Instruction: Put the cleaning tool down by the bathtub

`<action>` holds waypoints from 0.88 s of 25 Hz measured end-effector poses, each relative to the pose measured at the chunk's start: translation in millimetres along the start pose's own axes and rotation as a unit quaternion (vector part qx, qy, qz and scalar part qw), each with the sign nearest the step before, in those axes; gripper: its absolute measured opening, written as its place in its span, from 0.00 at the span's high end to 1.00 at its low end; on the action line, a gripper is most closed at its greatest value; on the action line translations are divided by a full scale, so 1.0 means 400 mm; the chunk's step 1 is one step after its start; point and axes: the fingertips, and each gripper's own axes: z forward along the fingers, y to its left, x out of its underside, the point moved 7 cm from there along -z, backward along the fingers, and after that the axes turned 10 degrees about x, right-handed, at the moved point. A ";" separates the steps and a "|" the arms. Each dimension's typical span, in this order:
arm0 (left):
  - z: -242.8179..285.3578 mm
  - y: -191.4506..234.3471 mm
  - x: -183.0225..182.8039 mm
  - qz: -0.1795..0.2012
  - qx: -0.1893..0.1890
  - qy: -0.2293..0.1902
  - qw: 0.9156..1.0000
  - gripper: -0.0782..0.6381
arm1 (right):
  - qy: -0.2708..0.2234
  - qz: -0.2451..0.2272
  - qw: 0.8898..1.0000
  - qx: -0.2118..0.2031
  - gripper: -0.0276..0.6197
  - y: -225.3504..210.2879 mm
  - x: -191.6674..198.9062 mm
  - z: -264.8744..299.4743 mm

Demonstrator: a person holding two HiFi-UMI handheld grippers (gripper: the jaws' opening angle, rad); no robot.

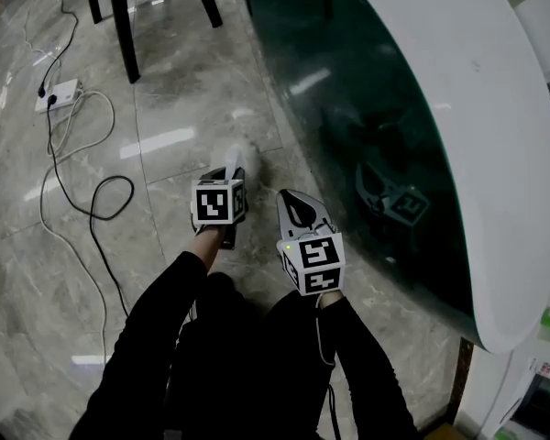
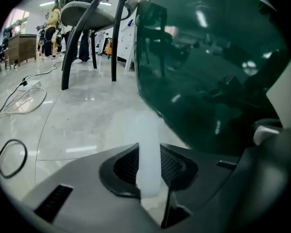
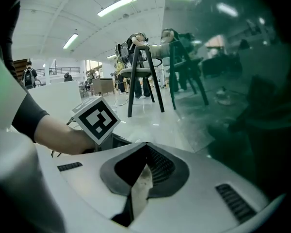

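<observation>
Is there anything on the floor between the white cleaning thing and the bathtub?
No, nothing visible. The cleaning tool, held in the left gripper, hangs over bare floor beside the bathtub. The cable lies off to the left.

Floor [image 1: 183,108] looks polished stone, bathtub [image 1: 376,108] glossy, cleaning tool [image 2: 149,154] frosted plastic.

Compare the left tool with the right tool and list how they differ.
1. The left tool is clamped on a white handle; the right tool is shut and looks empty.
2. In the head view the right tool is nearer the bathtub's dark green side; the left tool is farther out over the floor.
Shared: both carry a marker cube and point down toward the floor.
</observation>
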 end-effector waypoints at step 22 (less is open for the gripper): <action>0.073 0.013 0.018 -0.029 -0.040 0.048 0.998 0.76 | 0.019 0.004 1.000 0.012 0.96 -0.033 0.013 0.006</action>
